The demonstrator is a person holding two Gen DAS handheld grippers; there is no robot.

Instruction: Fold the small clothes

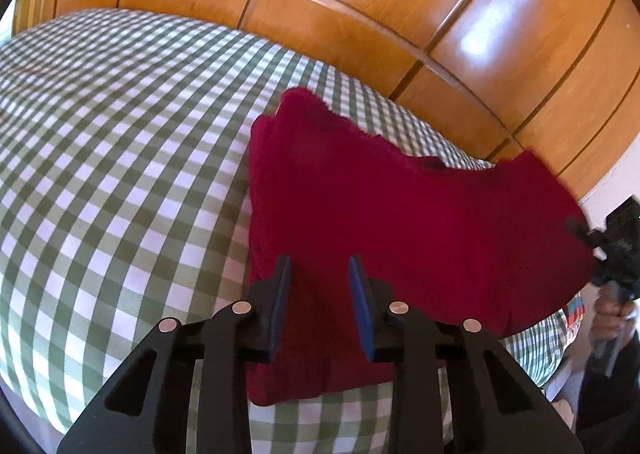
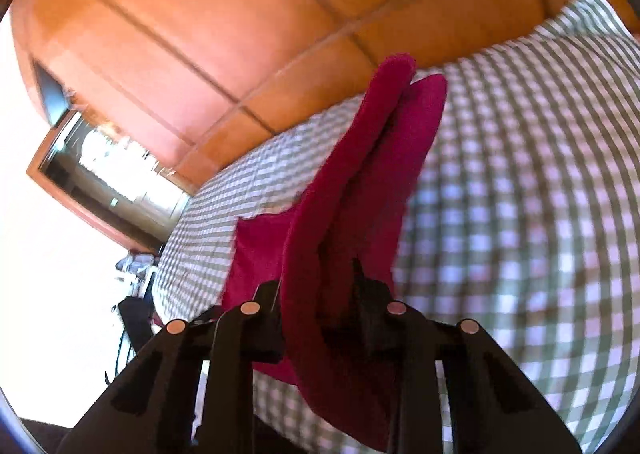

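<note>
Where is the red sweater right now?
The red sweater lies on the green checked bedspread near the wooden wardrobe. The right tool pinches one edge up, and the left tool straddles its near edge.

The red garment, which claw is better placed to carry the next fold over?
Likely the right claw: it grips the red garment with cloth bunched between its pads. The left claw looks open above it.

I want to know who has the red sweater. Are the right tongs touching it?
Touching. The right wrist view shows the right tongs closed on a bunched fold of the red sweater, lifting it.
</note>
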